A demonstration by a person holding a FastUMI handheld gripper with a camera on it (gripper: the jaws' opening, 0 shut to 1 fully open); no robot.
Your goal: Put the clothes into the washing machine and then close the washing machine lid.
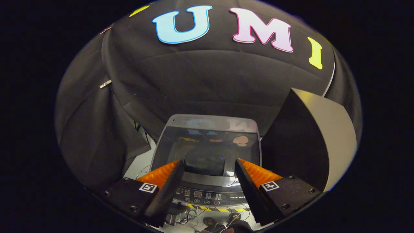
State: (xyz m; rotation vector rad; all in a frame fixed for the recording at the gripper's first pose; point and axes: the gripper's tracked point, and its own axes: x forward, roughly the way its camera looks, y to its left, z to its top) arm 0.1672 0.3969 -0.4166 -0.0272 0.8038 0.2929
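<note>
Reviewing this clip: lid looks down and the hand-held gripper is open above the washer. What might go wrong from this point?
1. The washing machine lid lies flat, and the hand-held gripper hangs open with nothing between its fingers. No clothes show here, so the load may have been skipped; the glossy lid hides the drum.
2. The control panel sits just below the fingers; a downward drift could press a button.
3. The dark box stands close on the right, so a sideways swing might hit it.
</note>
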